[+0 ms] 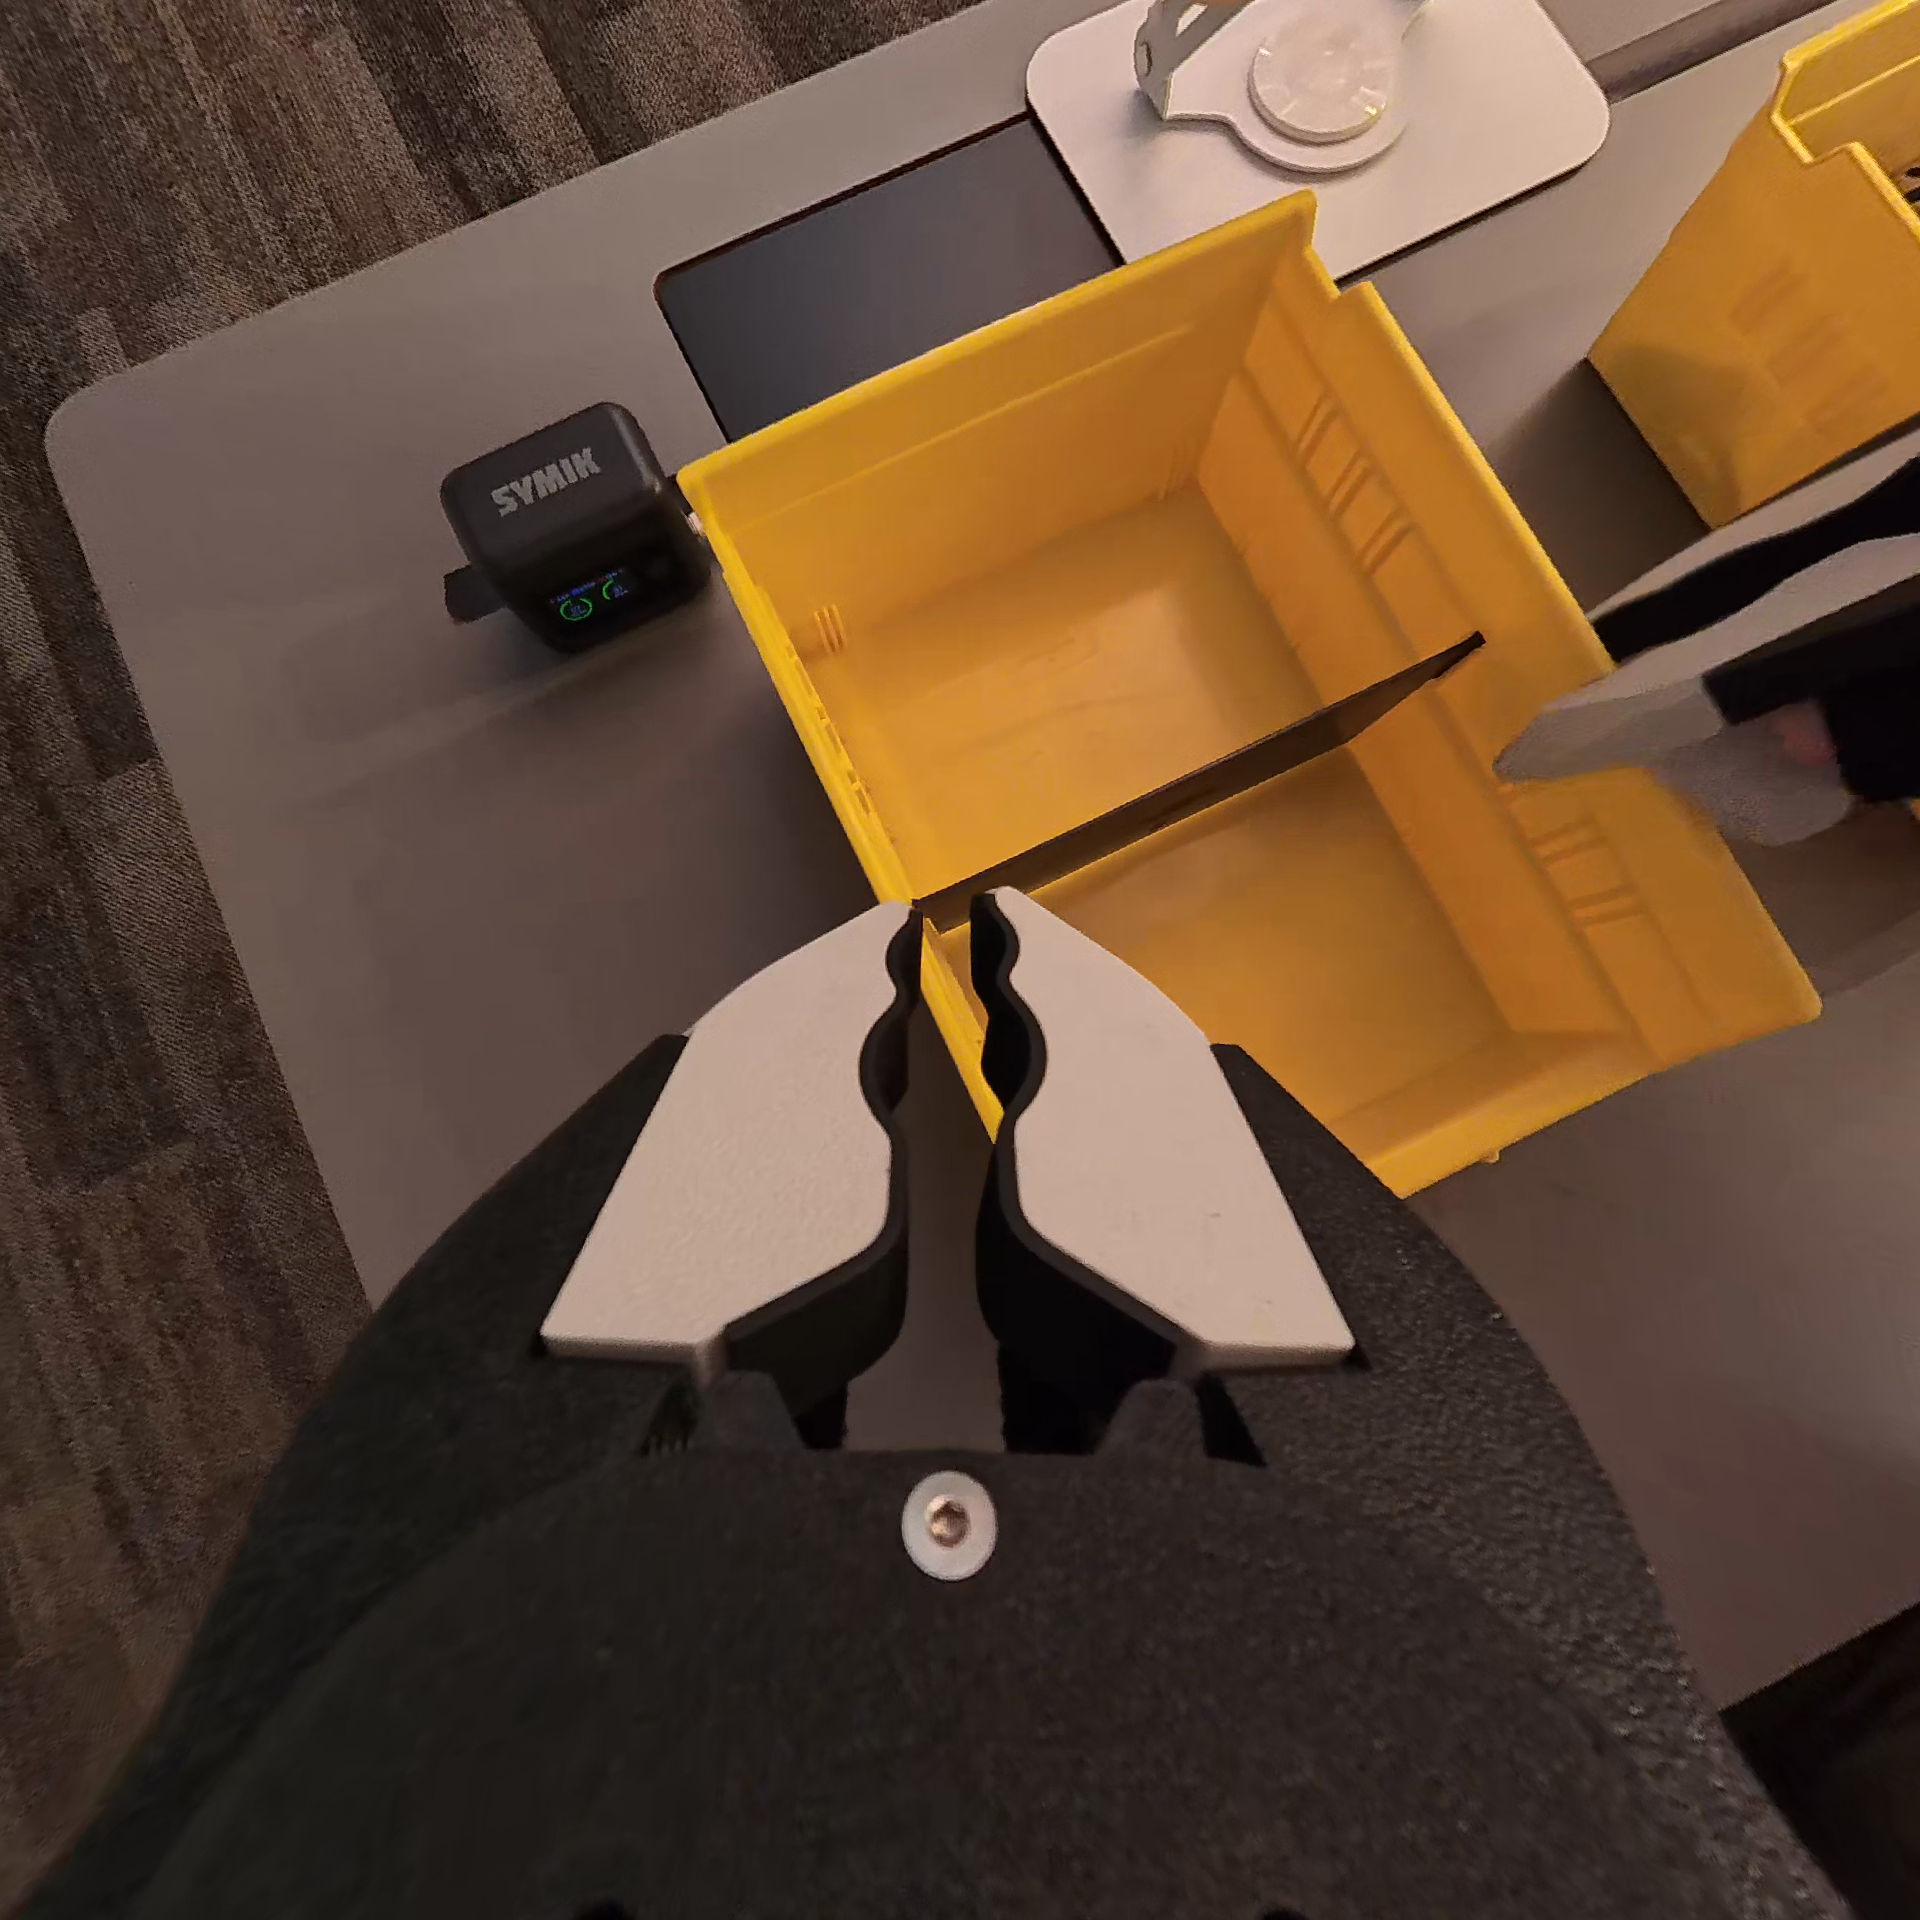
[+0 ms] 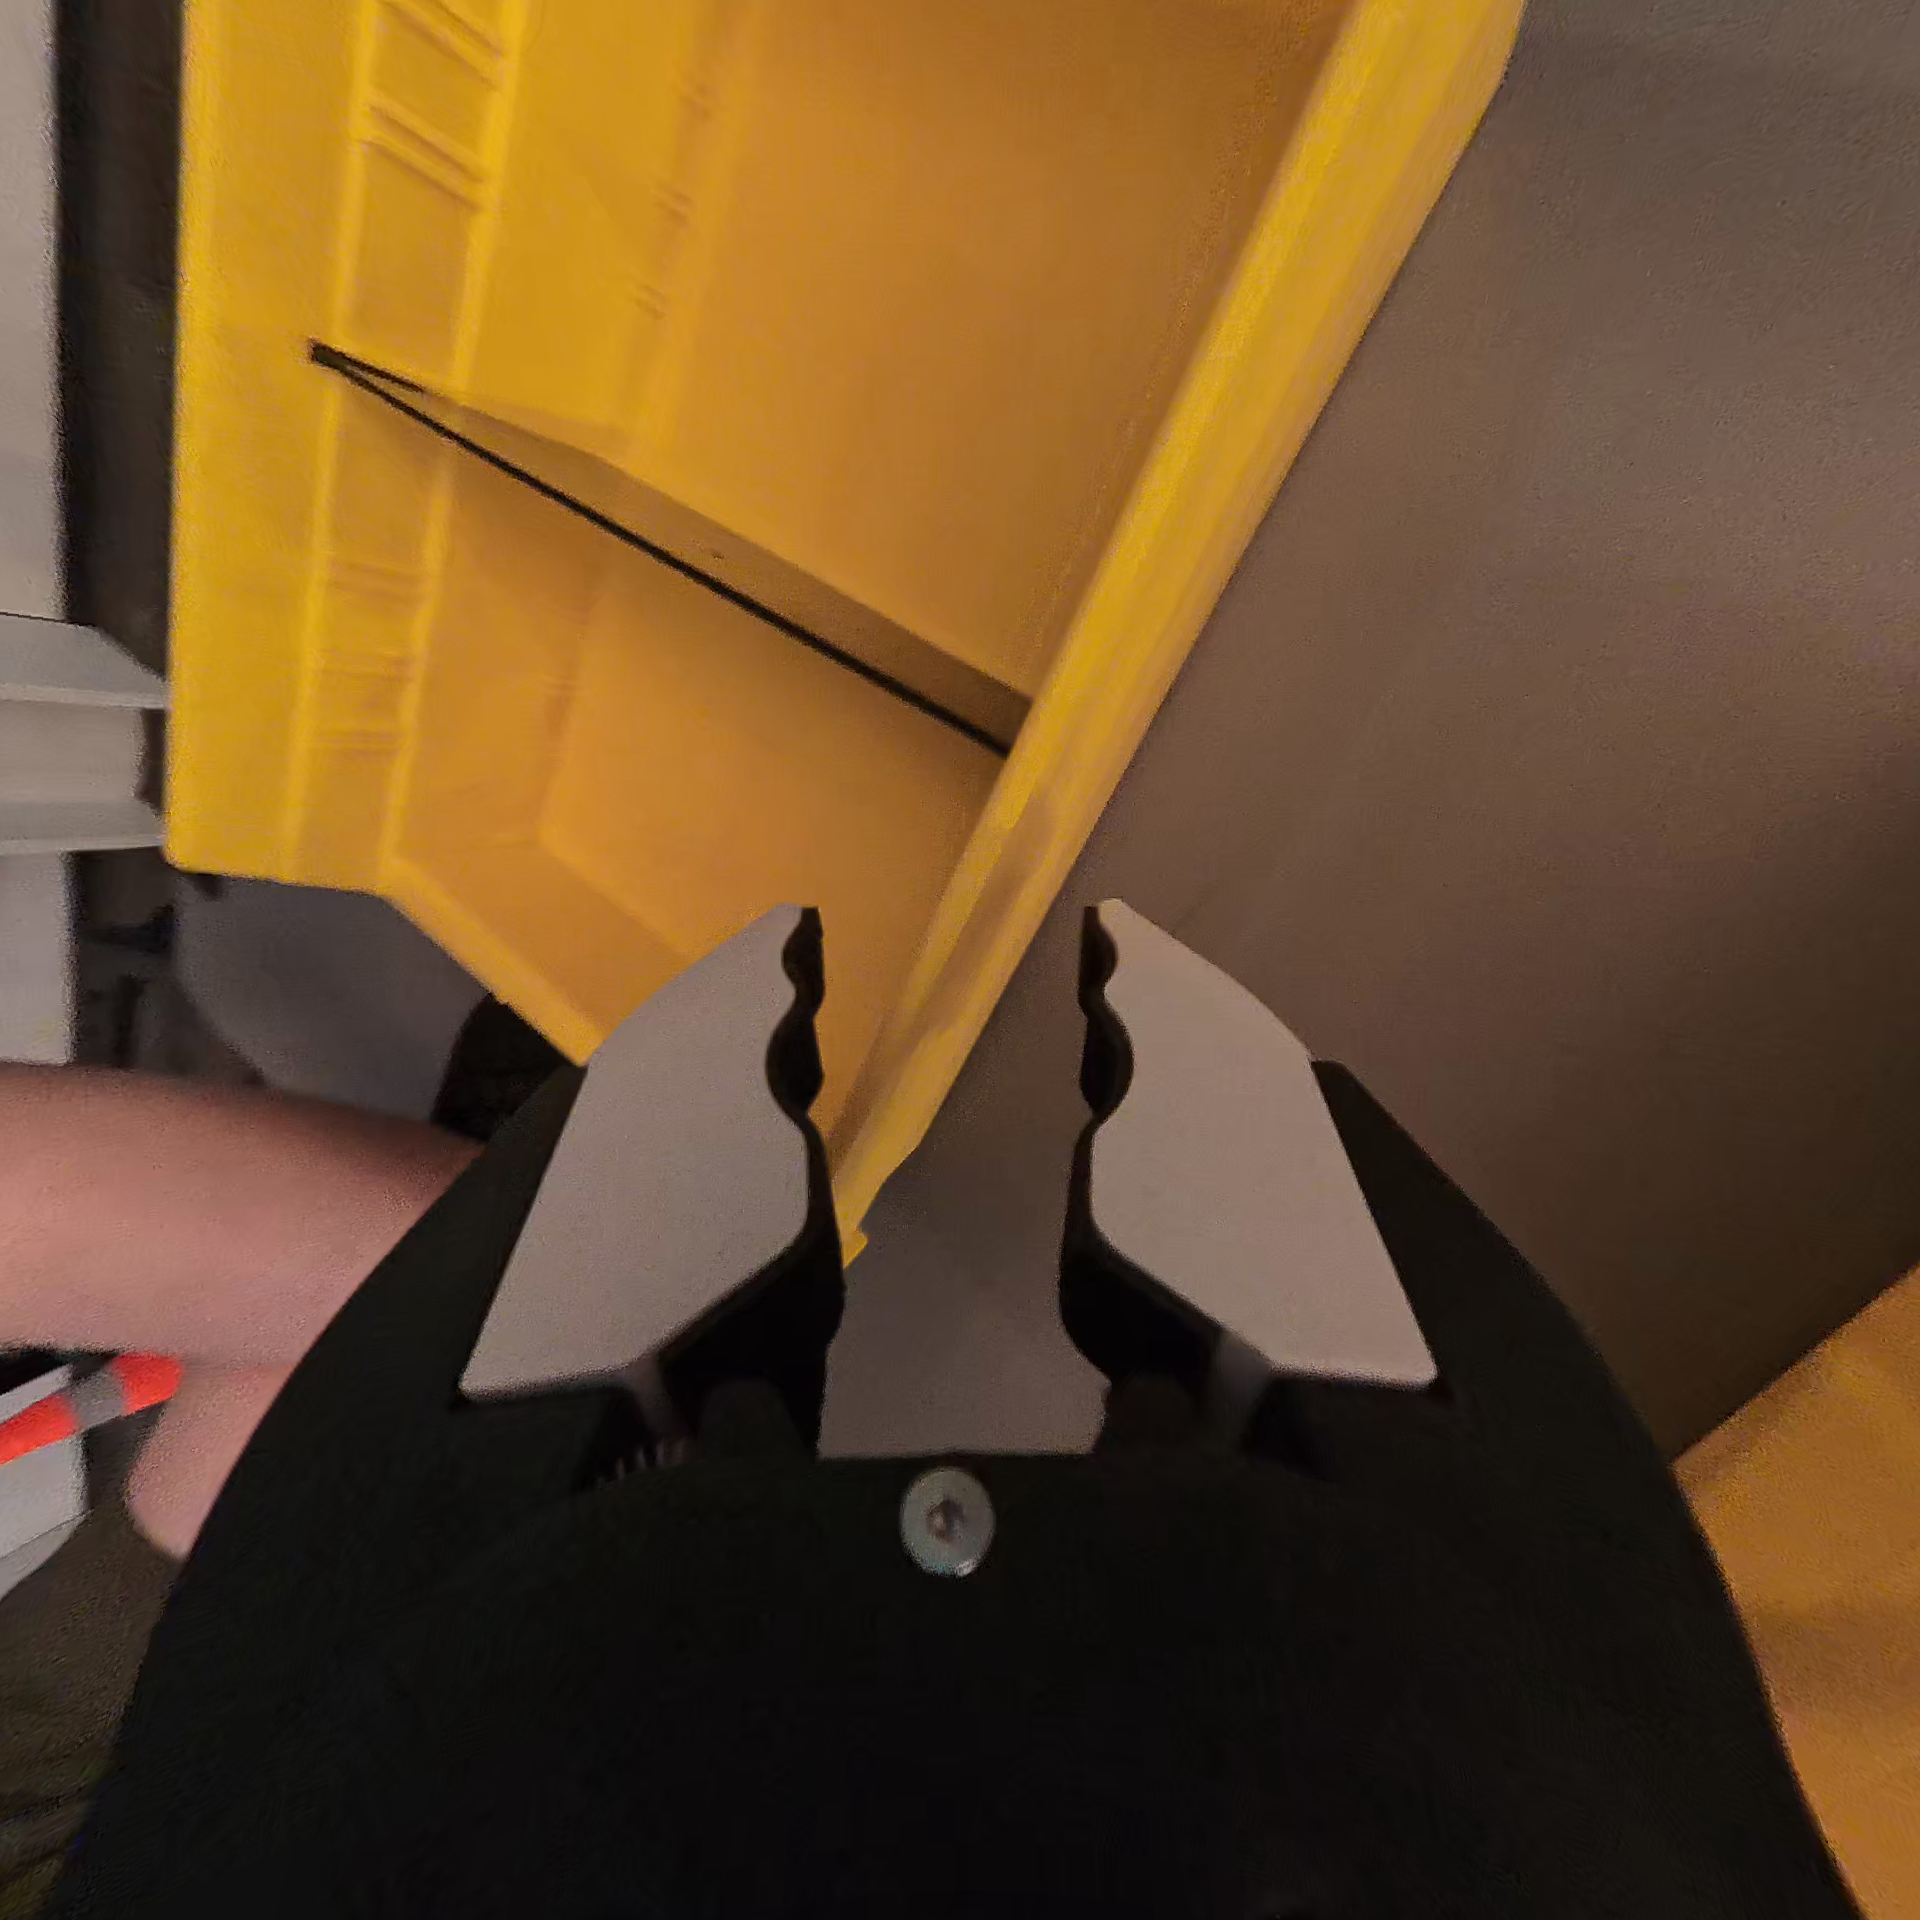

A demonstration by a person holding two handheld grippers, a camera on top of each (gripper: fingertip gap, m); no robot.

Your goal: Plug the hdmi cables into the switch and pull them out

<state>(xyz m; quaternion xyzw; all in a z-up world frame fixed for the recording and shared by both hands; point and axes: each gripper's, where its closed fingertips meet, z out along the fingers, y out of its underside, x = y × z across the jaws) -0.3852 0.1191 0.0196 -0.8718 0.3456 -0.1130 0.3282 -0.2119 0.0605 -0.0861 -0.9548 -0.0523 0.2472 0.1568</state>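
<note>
No HDMI cable or switch shows in either view. A yellow plastic bin with a thin black divider stands empty on the grey table. My left gripper is closed to a narrow gap on the bin's near left wall, by the divider's end. My right gripper is open, its jaws either side of the bin's rim without pinching it. It also shows in the left wrist view at the bin's right wall.
A small black box with a lit display sits left of the bin. Behind are a black pad, a pale mat with a round item and a second yellow bin. A person's arm is at left. The left gripper's tips are roughly 20 centimeters from the right gripper's.
</note>
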